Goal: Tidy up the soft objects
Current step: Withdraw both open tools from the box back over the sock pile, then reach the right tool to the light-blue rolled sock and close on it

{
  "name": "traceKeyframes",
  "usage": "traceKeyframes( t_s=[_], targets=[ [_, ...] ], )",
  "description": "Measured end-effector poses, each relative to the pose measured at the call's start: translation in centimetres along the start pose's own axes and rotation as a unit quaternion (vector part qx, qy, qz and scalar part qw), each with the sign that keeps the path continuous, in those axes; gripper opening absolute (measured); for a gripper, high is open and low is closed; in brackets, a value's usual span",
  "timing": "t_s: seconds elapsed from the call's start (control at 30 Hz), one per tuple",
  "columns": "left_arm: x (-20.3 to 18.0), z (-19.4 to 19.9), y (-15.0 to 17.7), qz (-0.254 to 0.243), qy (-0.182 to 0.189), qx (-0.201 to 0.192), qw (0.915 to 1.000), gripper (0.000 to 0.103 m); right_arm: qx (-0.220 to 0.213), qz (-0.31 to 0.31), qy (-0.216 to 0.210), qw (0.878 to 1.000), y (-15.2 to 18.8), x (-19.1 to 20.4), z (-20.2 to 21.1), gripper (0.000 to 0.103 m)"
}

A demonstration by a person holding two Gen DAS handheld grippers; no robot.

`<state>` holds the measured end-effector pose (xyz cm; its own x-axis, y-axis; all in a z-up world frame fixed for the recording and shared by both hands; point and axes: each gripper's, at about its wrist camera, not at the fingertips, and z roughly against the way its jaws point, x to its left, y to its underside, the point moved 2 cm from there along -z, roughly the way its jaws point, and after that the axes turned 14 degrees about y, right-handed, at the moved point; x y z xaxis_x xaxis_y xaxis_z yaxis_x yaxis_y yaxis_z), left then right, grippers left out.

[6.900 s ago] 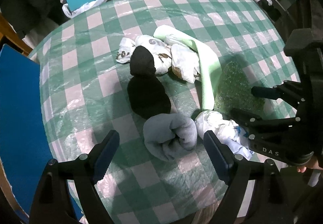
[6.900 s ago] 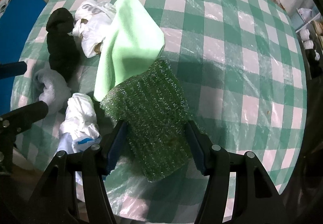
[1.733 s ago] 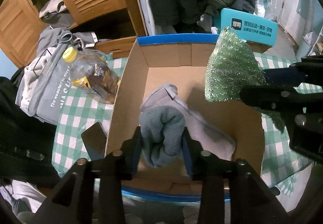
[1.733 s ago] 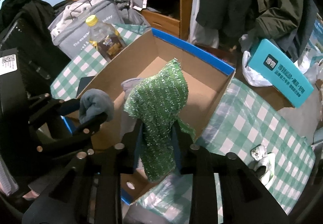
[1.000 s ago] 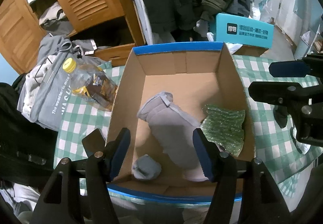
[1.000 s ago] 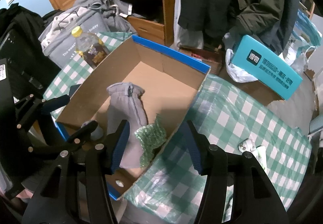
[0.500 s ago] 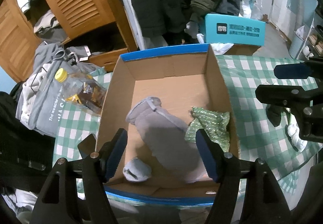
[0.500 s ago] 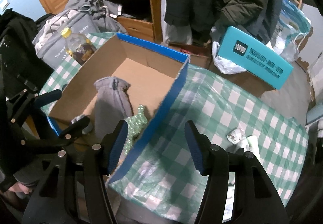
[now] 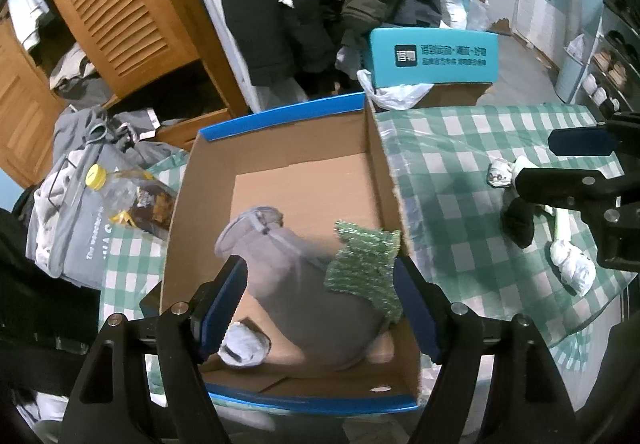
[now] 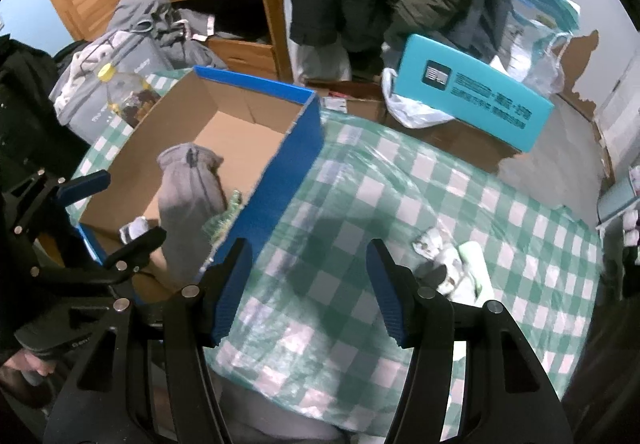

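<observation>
Over the cardboard box [image 9: 276, 179], through my left wrist camera, I am seeing my left tongs [image 9: 320, 304] hanging wide apart and empty; a grey garment [image 9: 296, 268], green sparkly cloth [image 9: 366, 264] and rolled sock [image 9: 244, 348] are lying inside. From the right wrist, my right tongs [image 10: 310, 292] are gaping empty over the checked worktop [image 10: 360, 203], where white socks [image 10: 444, 256] and a pale green cloth [image 10: 476, 264] are waiting beside a teal box [image 10: 476, 99].

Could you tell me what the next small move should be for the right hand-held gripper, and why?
Probably swing the right hand-held gripper toward the black sock on the checked tablecloth. Its jaws are open and empty, the cardboard box already holds three soft items, and several more lie on the cloth.
</observation>
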<state>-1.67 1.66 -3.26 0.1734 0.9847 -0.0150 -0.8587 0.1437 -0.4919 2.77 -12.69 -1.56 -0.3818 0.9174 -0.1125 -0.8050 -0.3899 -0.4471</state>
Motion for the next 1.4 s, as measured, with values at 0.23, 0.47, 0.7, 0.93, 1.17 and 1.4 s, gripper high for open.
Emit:
traceKeyframes(
  t_s=[0.23, 0.47, 0.7, 0.93, 1.17, 1.4],
  targets=[
    [-2.4, -0.4, -0.5, -0.018, 0.007, 0.001, 0.9998, 0.081, 0.005, -0.017, 0.01, 1.0, 1.2, -2.4, 0.0, 0.059],
    [-5.0, -1.1, -1.0, -0.037, 0.02, 0.011, 0.9991, 0.081, 0.012, -0.039, 0.02, 0.999, 2.9, -5.2, 0.0, 0.059],
    [-7.6, -1.9, -1.3, -0.049, 0.039, 0.023, 0.9978, 0.081, 0.026, -0.065, 0.033, 0.997, 4.9, -8.1, -0.4, 0.059],
    [-10.2, -3.2, -1.1, -0.066, 0.051, 0.04, 0.9957, 0.081, 0.047, -0.084, 0.046, 0.994, 7.1, -10.3, -1.6, 0.059],
    [-12.1, -5.2, -0.6, -0.074, 0.064, 0.067, 0.993, 0.081, 0.079, -0.086, 0.056, 0.992, 9.8, -11.5, -3.4, 0.059],
    [-13.5, -7.1, 0.1, -0.078, 0.073, 0.09, 0.9902, 0.081, 0.119, -0.088, 0.055, 0.987, 12.6, -11.9, -5.8, 0.059]
  ],
)
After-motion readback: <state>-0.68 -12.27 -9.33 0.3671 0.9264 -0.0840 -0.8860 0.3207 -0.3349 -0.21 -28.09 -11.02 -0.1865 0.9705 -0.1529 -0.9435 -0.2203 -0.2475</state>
